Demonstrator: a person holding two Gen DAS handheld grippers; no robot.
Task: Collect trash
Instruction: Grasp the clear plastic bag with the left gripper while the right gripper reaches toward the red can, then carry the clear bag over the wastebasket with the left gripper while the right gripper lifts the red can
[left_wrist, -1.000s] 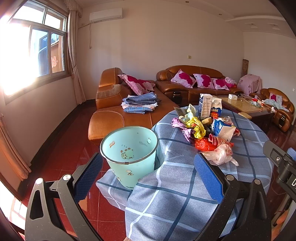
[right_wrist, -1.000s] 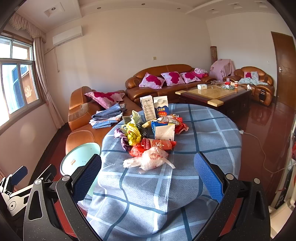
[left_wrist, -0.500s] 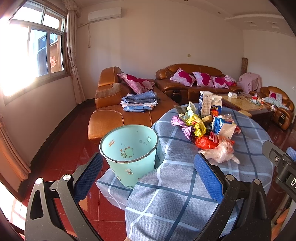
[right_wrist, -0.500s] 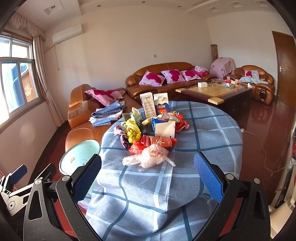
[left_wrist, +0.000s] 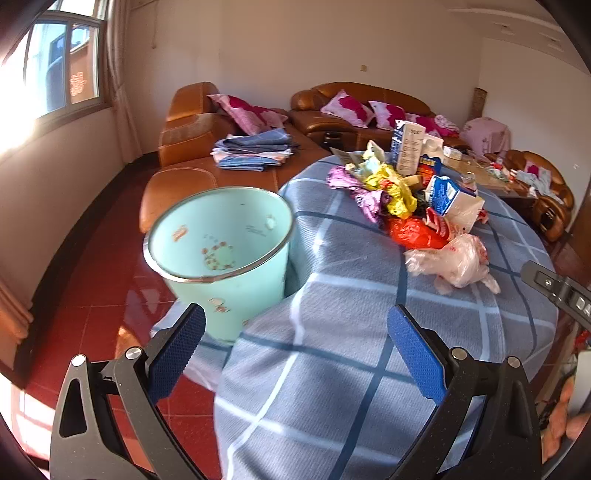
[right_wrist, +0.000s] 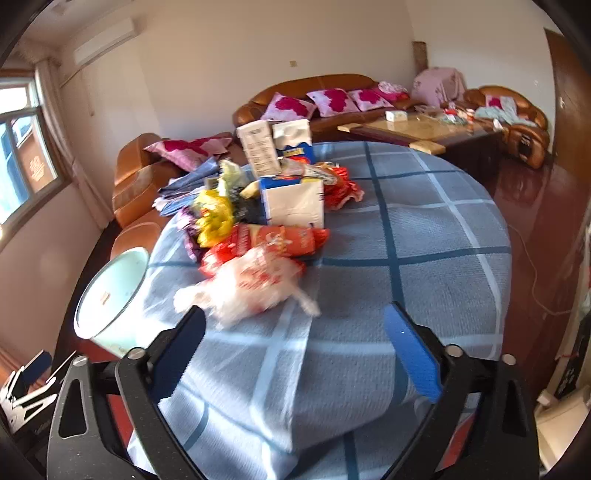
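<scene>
Right wrist view: right tool (right_wrist: 295, 347) spread wide with nothing between its pads, jaws just narrowed a little, aimed down over the near edge of the desk (right_wrist: 424, 236). Straight ahead and slightly left of its centre line, close beyond the fingertips: crumpled clear plastic bag (right_wrist: 255, 284), long axis running across the view, nearest piece of the trash heap (right_wrist: 266, 206). Behind it a red wrapper (right_wrist: 273, 238), then cartons. Left wrist view: left tool (left_wrist: 295, 350) likewise spread and empty, pointed between the desk's edge and the green bin (left_wrist: 221, 254) standing on the floor just beside the desk. Same bag (left_wrist: 454, 262) well off to its right. Judged nearer to the bag: right tool.
</scene>
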